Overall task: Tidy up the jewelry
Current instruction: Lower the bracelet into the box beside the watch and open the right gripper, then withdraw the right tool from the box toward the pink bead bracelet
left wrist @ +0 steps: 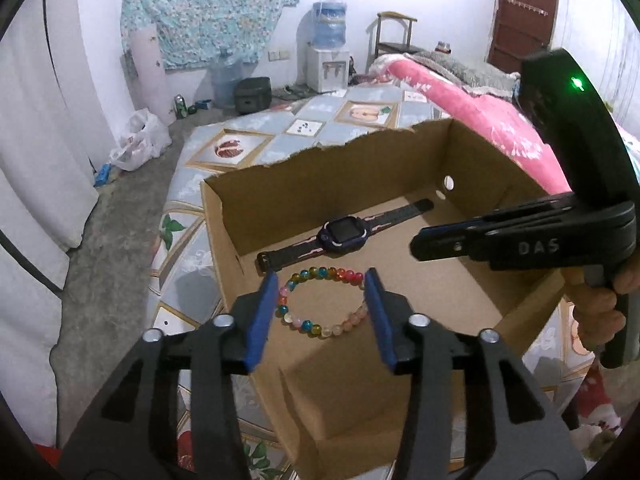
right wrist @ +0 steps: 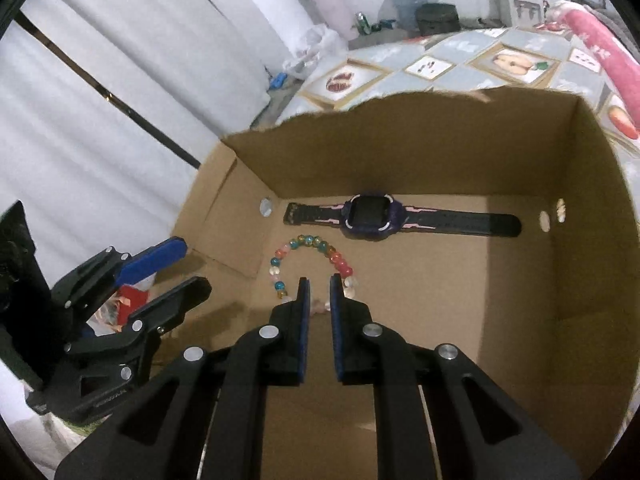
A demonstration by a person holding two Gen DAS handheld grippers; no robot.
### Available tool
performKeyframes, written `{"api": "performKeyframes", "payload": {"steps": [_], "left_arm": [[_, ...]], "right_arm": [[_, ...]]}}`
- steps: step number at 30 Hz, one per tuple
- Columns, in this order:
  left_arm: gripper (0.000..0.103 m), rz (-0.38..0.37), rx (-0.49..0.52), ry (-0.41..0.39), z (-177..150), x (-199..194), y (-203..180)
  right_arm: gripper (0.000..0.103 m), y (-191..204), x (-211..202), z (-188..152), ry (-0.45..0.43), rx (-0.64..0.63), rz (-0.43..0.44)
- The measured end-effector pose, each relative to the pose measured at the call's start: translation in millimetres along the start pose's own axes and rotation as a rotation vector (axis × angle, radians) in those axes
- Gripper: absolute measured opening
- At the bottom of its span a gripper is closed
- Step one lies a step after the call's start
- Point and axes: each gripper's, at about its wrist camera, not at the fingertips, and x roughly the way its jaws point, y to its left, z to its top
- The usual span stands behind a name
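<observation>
A colourful bead bracelet (left wrist: 322,301) lies flat on the floor of an open cardboard box (left wrist: 360,160), just in front of a dark purple smartwatch (left wrist: 343,233) with a black strap. My left gripper (left wrist: 322,280) is open, its blue pads either side of the bracelet, above it. My right gripper (right wrist: 319,282) is nearly shut with a narrow gap, empty, its tips over the near part of the bracelet (right wrist: 308,258). The watch (right wrist: 370,216) lies by the box's far wall (right wrist: 400,148). The right gripper also shows in the left wrist view (left wrist: 416,244), and the left gripper in the right wrist view (right wrist: 188,264).
The box sits on a bed with a patterned quilt (left wrist: 240,148). A pink blanket (left wrist: 460,100) lies at the right. White curtains (right wrist: 100,120) hang at the left. A water dispenser (left wrist: 329,60), a chair (left wrist: 394,36) and bags stand on the floor beyond.
</observation>
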Motion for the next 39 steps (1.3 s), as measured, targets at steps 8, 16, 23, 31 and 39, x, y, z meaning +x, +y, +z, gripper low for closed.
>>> {"api": "performKeyframes", "payload": {"steps": [8,16,23,31,39], "left_arm": [[0.067,-0.024,-0.045,-0.046,-6,-25,-4],[0.078,-0.040,-0.078,-0.075,-19,-48,-8],[0.084,-0.016,-0.076,-0.122,-43,-78,-12],[0.085,0.014,-0.060,-0.119,-84,-99,-16],[0.086,-0.018,-0.115,-0.027,-120,-73,-17]], "right_arm": [[0.037,-1,-29,-21,-0.079,0.009,-0.004],[0.055,14,-63,-38,-0.172,-0.026,0.004],[0.058,22,-113,-76,-0.312,-0.086,-0.010],[0.062,-17,-166,-142,-0.394,-0.038,-0.172],[0.062,-63,-152,-184,-0.324,0.166,-0.165]]}}
